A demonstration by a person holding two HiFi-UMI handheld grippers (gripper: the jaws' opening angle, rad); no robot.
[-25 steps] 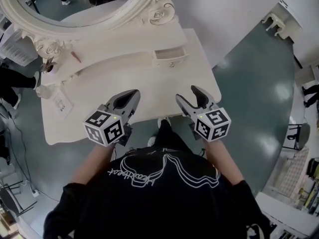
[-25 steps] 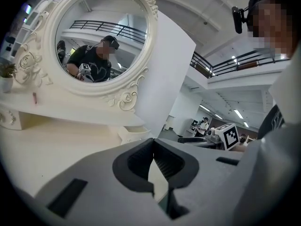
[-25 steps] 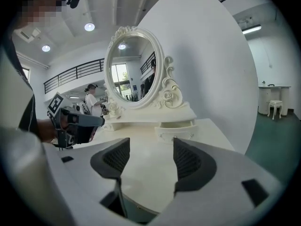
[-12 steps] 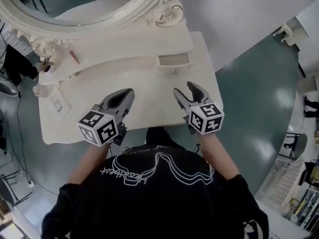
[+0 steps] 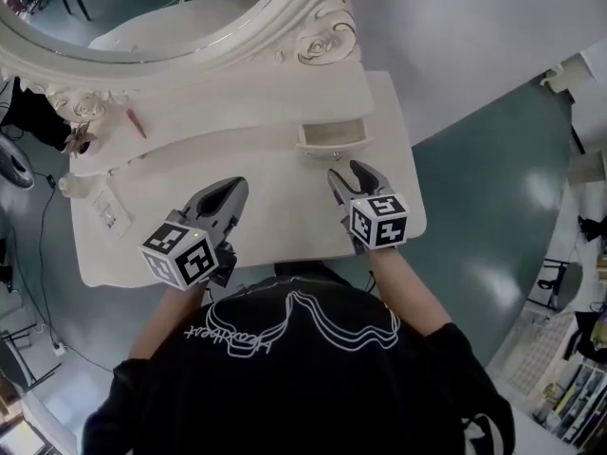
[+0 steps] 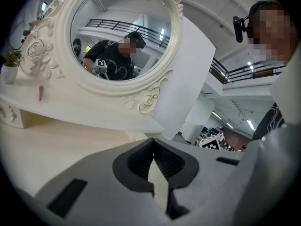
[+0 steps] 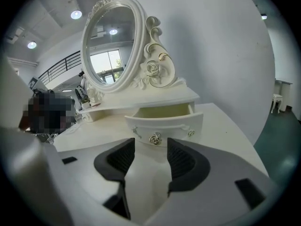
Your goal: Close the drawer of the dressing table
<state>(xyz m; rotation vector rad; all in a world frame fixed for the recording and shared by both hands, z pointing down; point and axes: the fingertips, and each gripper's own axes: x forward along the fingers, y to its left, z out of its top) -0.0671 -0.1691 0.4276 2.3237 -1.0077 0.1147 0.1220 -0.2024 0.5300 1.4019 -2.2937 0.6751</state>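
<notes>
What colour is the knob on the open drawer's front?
Silvery knob, on the cream-white drawer; clearest in the right gripper view.

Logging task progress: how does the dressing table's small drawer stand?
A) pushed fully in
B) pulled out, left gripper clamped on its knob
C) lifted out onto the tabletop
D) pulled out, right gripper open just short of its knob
D: the drawer shows its inside; the right gripper faces its knob, jaws apart with nothing between them, though they have just been closing.
</notes>
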